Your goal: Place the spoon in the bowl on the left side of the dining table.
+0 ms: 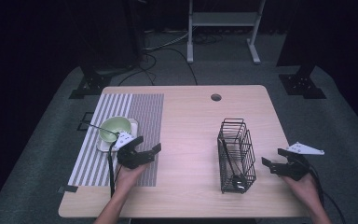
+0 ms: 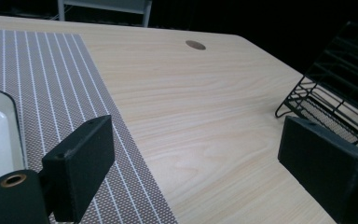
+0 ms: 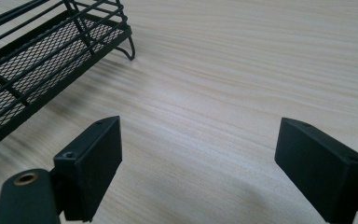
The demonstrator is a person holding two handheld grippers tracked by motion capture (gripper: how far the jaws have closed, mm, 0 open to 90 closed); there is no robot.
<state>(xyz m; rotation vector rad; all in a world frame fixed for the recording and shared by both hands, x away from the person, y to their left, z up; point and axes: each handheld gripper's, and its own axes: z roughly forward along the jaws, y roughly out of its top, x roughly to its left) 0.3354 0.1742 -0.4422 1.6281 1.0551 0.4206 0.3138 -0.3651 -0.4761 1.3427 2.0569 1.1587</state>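
A wooden table (image 1: 186, 140) is seen in the high view, with a striped mat (image 1: 140, 112) laid over its left part. A black wire rack (image 1: 235, 156) stands on the right half; dark items are lodged at its near end, too dim to be identified. In the left gripper view the rack (image 2: 340, 93) is cut off at the right edge, and in the right gripper view it (image 3: 37, 60) is cut off at the left. On the mat a green bowl (image 1: 115, 128) is set in a white tray (image 1: 103, 145), whose near part is hidden behind the left gripper (image 1: 150, 148); only a corner of the tray (image 2: 0, 130) is caught in the left gripper view.

The left gripper is held over the mat's near right part, just beside the bowl, its jaws spread wide with nothing between them. The right gripper (image 1: 271, 157) is held near the table's right edge, just right of the rack without touching it, jaws likewise spread wide and empty. Bare wood is seen between its pads (image 3: 98, 163).
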